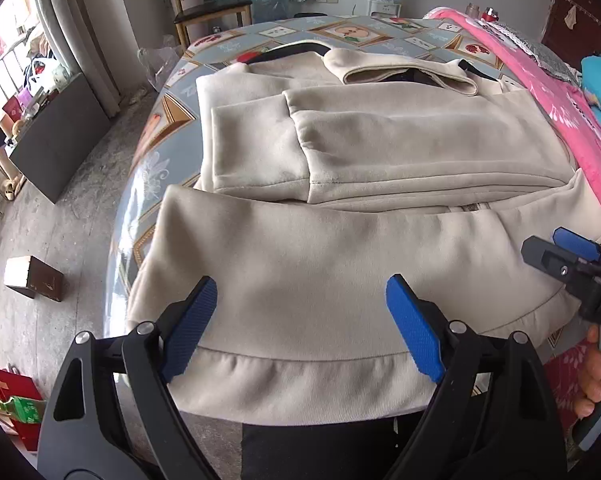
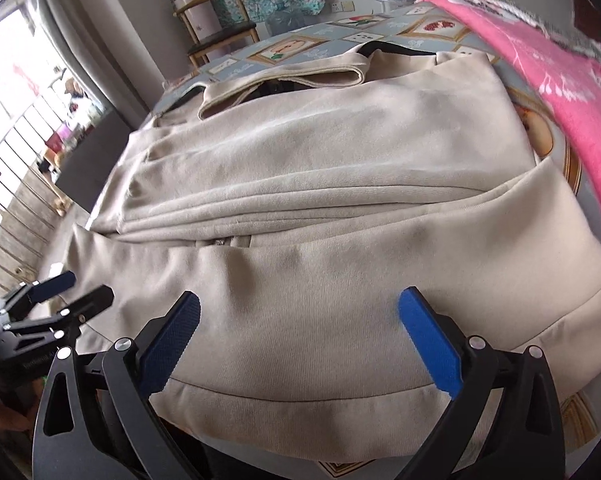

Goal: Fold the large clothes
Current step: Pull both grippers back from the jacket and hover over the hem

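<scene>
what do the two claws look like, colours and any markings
Both match: the left claw and right claw have black angular frames with triangular cut-outs and silver rivets, and flat fingers faced with ribbed blue pads. The right claw's body shows partial white lettering in the left wrist view. No cables or sleeves visible.

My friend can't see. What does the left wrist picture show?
A big beige jacket lies partly folded on a table with a patterned cover. The left gripper hangs open over the jacket's near hem, and the right gripper pokes in from the right edge. A pink blanket lies beside the jacket.
</scene>
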A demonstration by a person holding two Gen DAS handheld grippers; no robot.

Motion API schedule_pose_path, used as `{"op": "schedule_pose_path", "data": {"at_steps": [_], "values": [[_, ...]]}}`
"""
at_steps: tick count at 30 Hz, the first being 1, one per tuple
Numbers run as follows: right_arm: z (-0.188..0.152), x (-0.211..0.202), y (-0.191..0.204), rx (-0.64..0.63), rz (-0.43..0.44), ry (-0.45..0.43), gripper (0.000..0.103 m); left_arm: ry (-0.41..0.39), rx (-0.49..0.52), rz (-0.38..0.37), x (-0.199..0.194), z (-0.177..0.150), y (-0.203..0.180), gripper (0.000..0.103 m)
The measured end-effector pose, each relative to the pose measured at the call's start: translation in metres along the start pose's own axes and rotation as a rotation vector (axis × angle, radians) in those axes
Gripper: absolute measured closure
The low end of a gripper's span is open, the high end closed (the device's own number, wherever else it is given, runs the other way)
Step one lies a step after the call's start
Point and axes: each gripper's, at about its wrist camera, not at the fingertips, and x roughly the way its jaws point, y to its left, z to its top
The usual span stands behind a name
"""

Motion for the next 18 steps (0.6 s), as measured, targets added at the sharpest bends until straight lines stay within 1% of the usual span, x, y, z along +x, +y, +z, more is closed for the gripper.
{"op": "schedule_pose_path", "data": {"at_steps": [2,4,7,9,13,16,18], "values": [[0.000,-0.002,-0.004,0.012,0.032,-0.004,0.006,-0.017,0.007,-0.004,-0.008,0.000,0.001,0.020],[0.000,-0.002,-0.005,0.016,0.045,0.001,0.006,-0.038,0.016,-0.001,-0.016,0.000,0.002,0.020],[0.003,0.001,0.000,0.008,0.017,0.019,0.006,-0.080,0.049,0.011,-0.031,-0.001,0.002,0.020],[0.004,0.002,0.003,0.008,0.001,0.027,0.006,-0.102,0.060,0.006,-0.039,-0.001,0.005,0.020],[0.002,0.000,-0.001,0.025,0.017,0.016,0.006,-0.147,0.059,-0.006,-0.052,-0.004,0.017,0.020],[0.002,-0.001,-0.001,-0.005,0.024,0.041,0.006,-0.185,0.048,-0.037,-0.057,-0.010,0.028,0.020],[0.001,-0.002,0.000,-0.022,0.017,0.050,0.006,-0.213,0.056,-0.034,-0.061,-0.017,0.034,0.020]]}}
